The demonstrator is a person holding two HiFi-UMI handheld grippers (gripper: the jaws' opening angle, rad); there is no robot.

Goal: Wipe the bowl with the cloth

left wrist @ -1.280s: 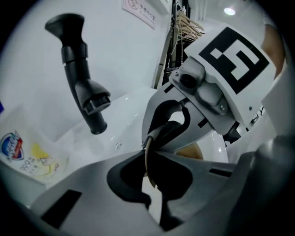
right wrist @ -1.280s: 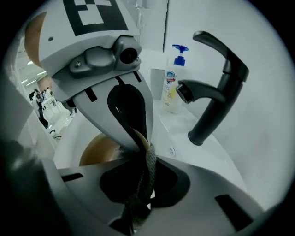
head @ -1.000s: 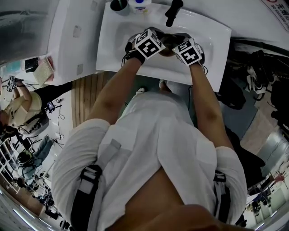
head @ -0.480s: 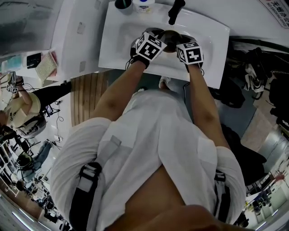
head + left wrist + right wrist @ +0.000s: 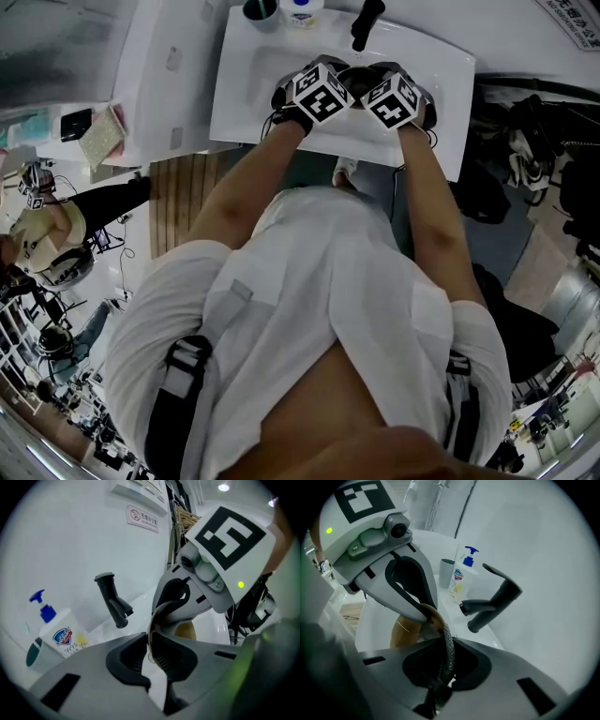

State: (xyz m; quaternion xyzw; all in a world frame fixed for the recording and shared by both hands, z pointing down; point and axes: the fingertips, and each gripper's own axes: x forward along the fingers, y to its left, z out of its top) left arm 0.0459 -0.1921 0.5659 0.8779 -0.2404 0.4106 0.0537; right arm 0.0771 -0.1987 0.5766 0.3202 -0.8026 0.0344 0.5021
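Over the sink (image 5: 244, 94), the left gripper (image 5: 151, 651) has just loosened a bit, yet it pinches the bowl (image 5: 185, 631) by its thin rim. The right gripper (image 5: 444, 660) squeezes the soft cloth (image 5: 447, 639). I think the bowl is hard, light and slippery, so hold the rim.

The head view looks steeply down over the person's white-shirted torso; the white rectangular washbasin (image 5: 246, 94) lies far off at the top of the frame. The left gripper view sits just behind the left gripper (image 5: 151, 651). The right gripper view sits just behind the right gripper (image 5: 443, 663), close on the dark mesh cloth (image 5: 446, 653). Both face the white back wall, each catching the other gripper and the brown round bowl (image 5: 187, 631) close up. All three views share the black lever tap (image 5: 364, 23) and the white blue-pump soap bottle (image 5: 459, 578).
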